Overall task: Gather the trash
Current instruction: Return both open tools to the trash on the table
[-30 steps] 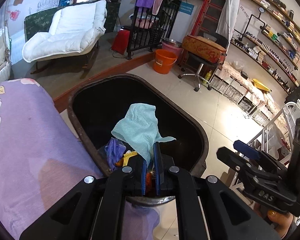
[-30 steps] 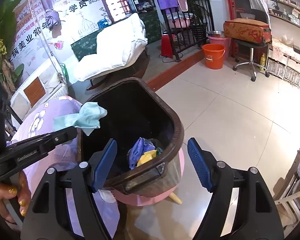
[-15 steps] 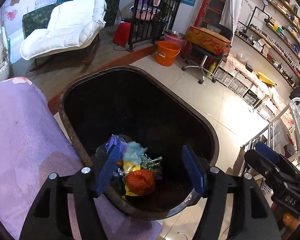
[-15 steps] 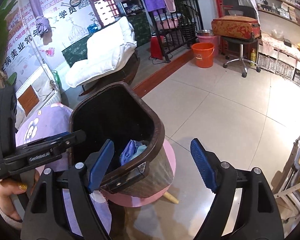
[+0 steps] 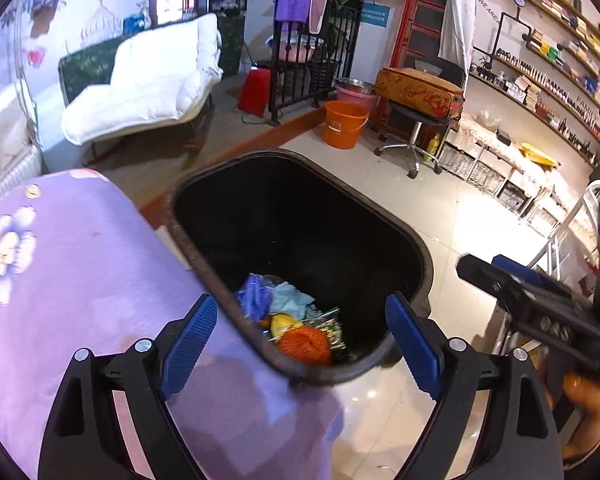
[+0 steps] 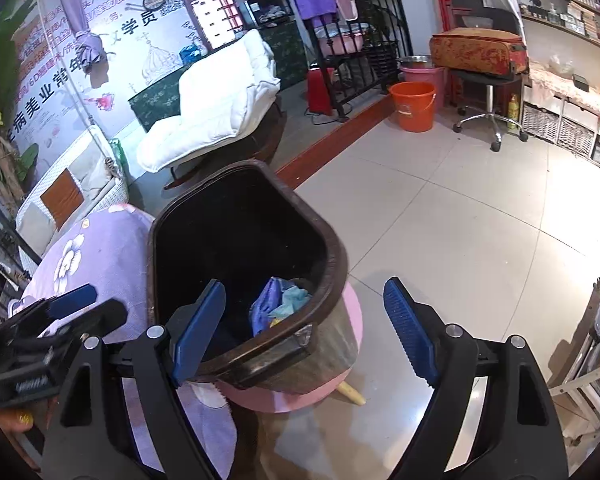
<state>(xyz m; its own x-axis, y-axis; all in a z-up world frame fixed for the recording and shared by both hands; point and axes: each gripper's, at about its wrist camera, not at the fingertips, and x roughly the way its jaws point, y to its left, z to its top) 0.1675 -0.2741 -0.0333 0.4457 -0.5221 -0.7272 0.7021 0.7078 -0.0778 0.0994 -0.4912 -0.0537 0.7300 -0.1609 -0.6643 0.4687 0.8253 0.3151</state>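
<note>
the bin stands on a stool, just beside a cloth-covered counter on its left. trash lies in the bin's bottom. behind the bin are a cushioned chair and a bucket; shelves line the right wall.

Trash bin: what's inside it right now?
In the trash bin: a teal cloth, blue crumpled plastic, an orange mesh ball, a yellow scrap and wrappers. Anything beneath the pile is hidden.
</note>
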